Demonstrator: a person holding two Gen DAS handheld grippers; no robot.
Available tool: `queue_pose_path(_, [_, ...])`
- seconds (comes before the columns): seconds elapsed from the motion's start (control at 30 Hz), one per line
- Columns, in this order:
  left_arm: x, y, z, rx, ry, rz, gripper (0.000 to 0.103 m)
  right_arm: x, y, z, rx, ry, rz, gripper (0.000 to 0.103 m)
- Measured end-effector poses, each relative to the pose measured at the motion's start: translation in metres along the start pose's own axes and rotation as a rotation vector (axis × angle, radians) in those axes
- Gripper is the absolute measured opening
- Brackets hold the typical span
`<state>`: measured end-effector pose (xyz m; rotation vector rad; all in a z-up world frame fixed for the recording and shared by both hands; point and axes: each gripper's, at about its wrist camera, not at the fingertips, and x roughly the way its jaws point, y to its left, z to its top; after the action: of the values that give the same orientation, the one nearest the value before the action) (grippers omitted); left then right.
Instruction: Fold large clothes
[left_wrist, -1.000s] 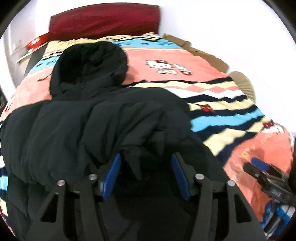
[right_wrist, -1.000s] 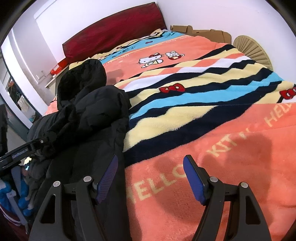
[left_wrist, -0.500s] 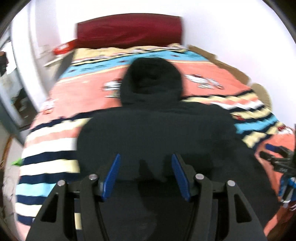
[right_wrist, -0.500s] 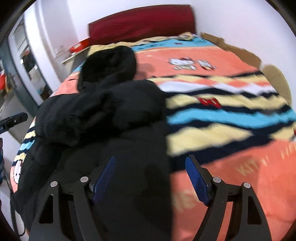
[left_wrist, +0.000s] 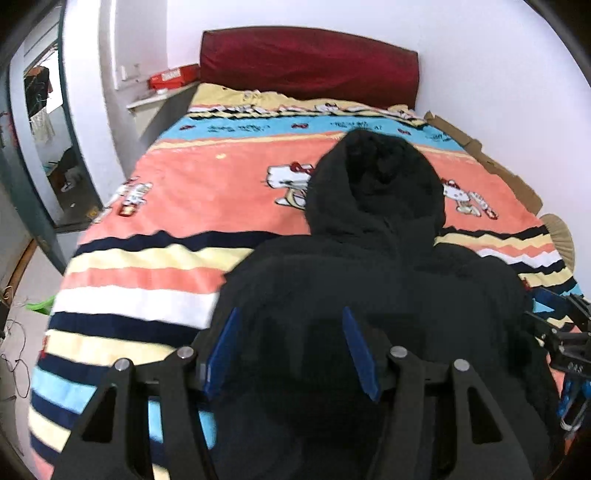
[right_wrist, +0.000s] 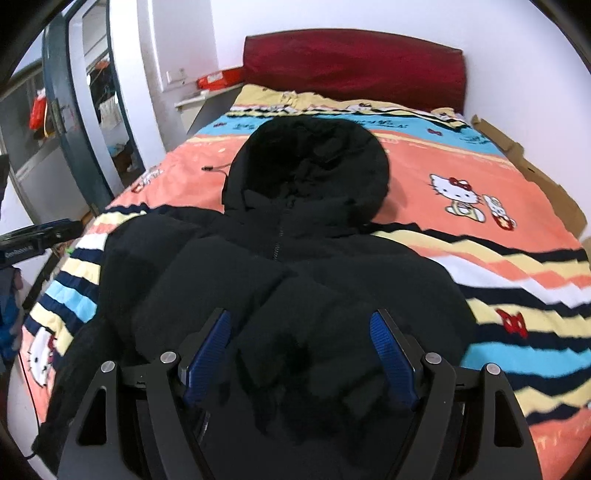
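Bedroom scene seen from two hand-held grippers aimed down at a bed. Its blanket is coral, with cartoon cat figures and bands of yellow, navy, white and light blue. A dark red headboard stands against the white wall at the far end.

A large black puffer jacket lies on the blanket near the foot of the bed, front side up with the zipper closed. Its hood points toward the headboard, and padded folds are bunched across its chest.

The left hand-held gripper hangs over the jacket's left edge. Its blue pads are spread apart and grip nothing. The right hand-held gripper hangs over the jacket's lower middle. Its jaws have just been opening and stand wide, with nothing clamped between them.

Flattened cardboard lines the right side of the bed by the wall. A red box sits on a ledge left of the headboard. A thin black cable lies on the blanket left of the hood. A doorway with a blue-grey frame opens on the left, with hanging clothes visible beyond it.
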<state>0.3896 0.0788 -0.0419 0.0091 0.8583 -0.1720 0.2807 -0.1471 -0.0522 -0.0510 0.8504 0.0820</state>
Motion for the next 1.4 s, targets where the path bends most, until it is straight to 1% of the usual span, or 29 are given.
queue_pose_path(0.07, [0.029,-0.010,-0.002,0.008,0.018,-0.012,0.055,0.017,0.001,0.000,-0.019,0.019,-0.011,0.077])
queue_pose_path(0.13, [0.049,-0.018,-0.006,0.022,0.034,-0.014,0.055,0.035,-0.002,-0.003,-0.027,0.041,-0.032,0.077])
queue_pose_path(0.2, [0.069,-0.024,-0.016,0.039,0.043,-0.021,0.056,0.050,-0.010,-0.013,-0.019,0.059,-0.044,0.077])
queue_pose_path(0.3, [0.087,-0.028,-0.032,0.033,0.049,-0.034,0.058,0.064,-0.018,-0.027,-0.007,0.057,-0.034,0.077])
queue_pose_path(0.43, [0.098,-0.032,-0.041,0.041,0.051,-0.012,0.060,0.073,-0.019,-0.034,-0.003,0.045,-0.024,0.077])
queue_pose_path(0.53, [0.095,-0.033,-0.040,0.046,0.073,-0.003,0.060,0.072,-0.023,-0.032,0.004,0.059,-0.012,0.077])
queue_pose_path(0.57, [0.088,-0.033,-0.038,0.043,0.077,0.000,0.059,0.069,-0.024,-0.030,0.005,0.062,-0.009,0.077])
queue_pose_path(0.6, [0.083,-0.033,-0.037,0.040,0.072,0.000,0.059,0.064,-0.026,-0.030,0.006,0.061,-0.006,0.076])
queue_pose_path(0.67, [0.059,-0.036,-0.038,0.045,0.035,-0.020,0.059,0.045,-0.032,-0.030,0.013,0.030,-0.012,0.075])
queue_pose_path(0.77, [0.036,-0.048,-0.043,0.082,0.005,-0.055,0.059,0.030,-0.042,-0.033,0.007,0.012,-0.029,0.075])
queue_pose_path(0.83, [0.036,-0.058,-0.048,0.108,0.020,-0.076,0.059,0.033,-0.050,-0.040,0.003,0.039,-0.053,0.075])
queue_pose_path(0.87, [0.042,-0.066,-0.055,0.126,0.047,-0.076,0.059,0.039,-0.054,-0.044,0.010,0.059,-0.058,0.075])
queue_pose_path(0.93, [0.054,-0.075,-0.066,0.144,0.085,-0.059,0.060,0.049,-0.058,-0.053,0.019,0.083,-0.040,0.076])
queue_pose_path(1.0, [0.060,-0.078,-0.072,0.151,0.090,-0.043,0.060,0.053,-0.056,-0.056,0.012,0.088,-0.032,0.076])
queue_pose_path(1.13, [0.057,-0.074,-0.065,0.132,0.113,-0.065,0.059,0.053,-0.055,-0.054,-0.010,0.108,-0.024,0.076])
queue_pose_path(1.27, [0.041,-0.068,-0.049,0.147,0.085,-0.075,0.059,0.040,-0.062,-0.045,-0.025,0.109,0.008,0.076])
queue_pose_path(1.33, [0.034,-0.064,-0.032,0.142,0.062,-0.091,0.059,0.029,-0.068,-0.034,-0.031,0.092,0.031,0.076])
queue_pose_path(1.4, [0.032,-0.062,-0.012,0.144,0.044,-0.099,0.059,0.021,-0.076,-0.017,-0.040,0.068,0.040,0.076])
